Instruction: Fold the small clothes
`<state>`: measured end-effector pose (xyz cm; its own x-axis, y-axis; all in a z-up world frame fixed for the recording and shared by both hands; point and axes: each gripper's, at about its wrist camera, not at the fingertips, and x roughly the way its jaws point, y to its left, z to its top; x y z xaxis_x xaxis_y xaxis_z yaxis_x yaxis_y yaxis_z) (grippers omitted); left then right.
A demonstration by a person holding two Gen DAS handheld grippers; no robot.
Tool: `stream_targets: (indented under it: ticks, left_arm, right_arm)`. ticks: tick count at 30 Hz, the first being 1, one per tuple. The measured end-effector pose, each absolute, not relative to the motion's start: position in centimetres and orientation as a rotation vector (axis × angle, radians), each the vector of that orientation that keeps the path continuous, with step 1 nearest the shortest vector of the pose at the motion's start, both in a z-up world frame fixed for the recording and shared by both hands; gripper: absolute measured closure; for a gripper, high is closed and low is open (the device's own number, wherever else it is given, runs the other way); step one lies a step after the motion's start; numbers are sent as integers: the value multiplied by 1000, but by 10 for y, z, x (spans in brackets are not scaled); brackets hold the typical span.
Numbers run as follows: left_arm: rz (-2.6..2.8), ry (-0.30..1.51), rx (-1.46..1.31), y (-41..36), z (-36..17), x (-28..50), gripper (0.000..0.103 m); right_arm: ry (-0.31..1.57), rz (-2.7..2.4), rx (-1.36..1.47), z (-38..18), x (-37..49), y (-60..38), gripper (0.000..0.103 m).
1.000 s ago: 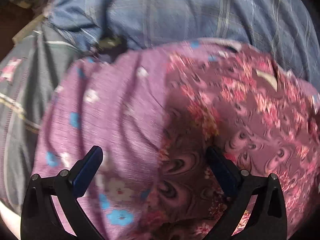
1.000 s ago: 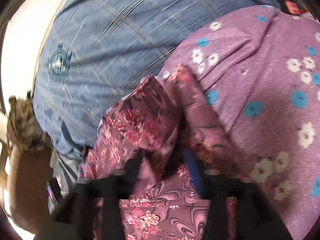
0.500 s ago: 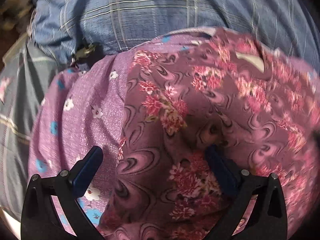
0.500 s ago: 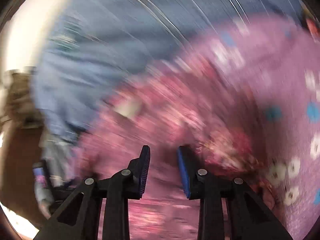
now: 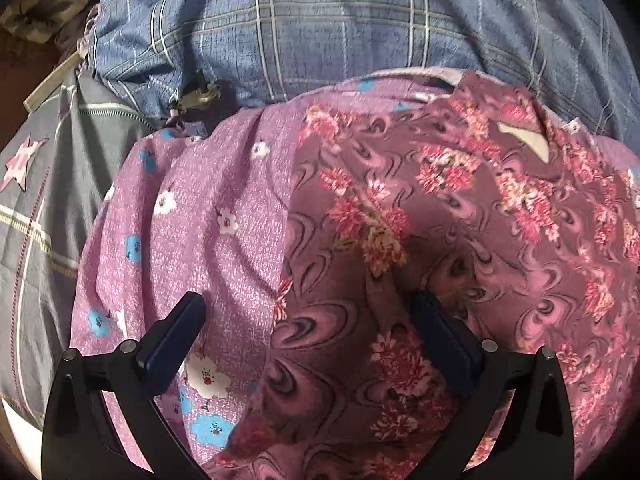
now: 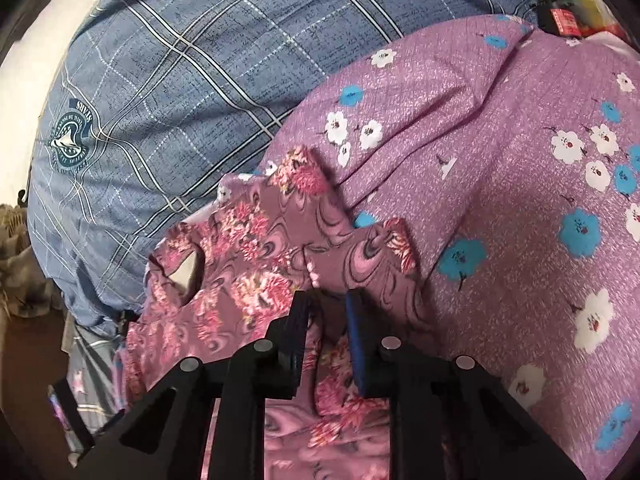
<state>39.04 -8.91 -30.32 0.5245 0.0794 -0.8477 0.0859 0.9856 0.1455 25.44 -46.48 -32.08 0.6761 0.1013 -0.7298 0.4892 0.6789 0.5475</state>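
A small mauve garment with pink flowers and swirls lies spread on a purple flowered sheet. A pale neck opening shows at its far side. My left gripper is wide open just over the garment's left edge, holding nothing. In the right wrist view the garment lies with a sleeve pointing right. My right gripper has its jaws a narrow gap apart over the sleeve's base, with fabric between them but not pinched.
A blue plaid pillow lies beyond the garment, also in the right wrist view. A grey cover with a pink star lies to the left. A dark bottle with a red label stands at the far right.
My right gripper, shut on the bunched garment a second ago, has opened a little and let it go. The garment has been laid out flat on the sheet. The left gripper stays open.
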Motion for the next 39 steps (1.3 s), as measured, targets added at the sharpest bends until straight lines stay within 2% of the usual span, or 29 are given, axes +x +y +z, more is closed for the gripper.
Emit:
stream_targets:
  ticks: [6,11,17,22,29,38,39]
  left_arm:
    - [11,962,182,-88,-288,386,0]
    - [100,991,228,-79,-298,389,0]
    - [78,985,230,-81,-290,385,0]
    - [83,1015,262,-82,-301,386,0]
    - [97,982,294,-76,-304,385,0]
    - [68,1032,146,-42,-312,396,0]
    - [58,1036,133,-40,-313,397,0]
  right_arm:
    - [863,1,761,-305,262,-416,79]
    - [1016,49,637,-332,275,-370,81]
    - [977,97,689,-320,270,-372,78]
    - [1040,135,577,-329,275,-346,78]
    - [1009,140,603,-318,272,-351,77]
    - [883,-101,752,-316,258,-413,77]
    - [889,-122,773,-319,257,-419,80]
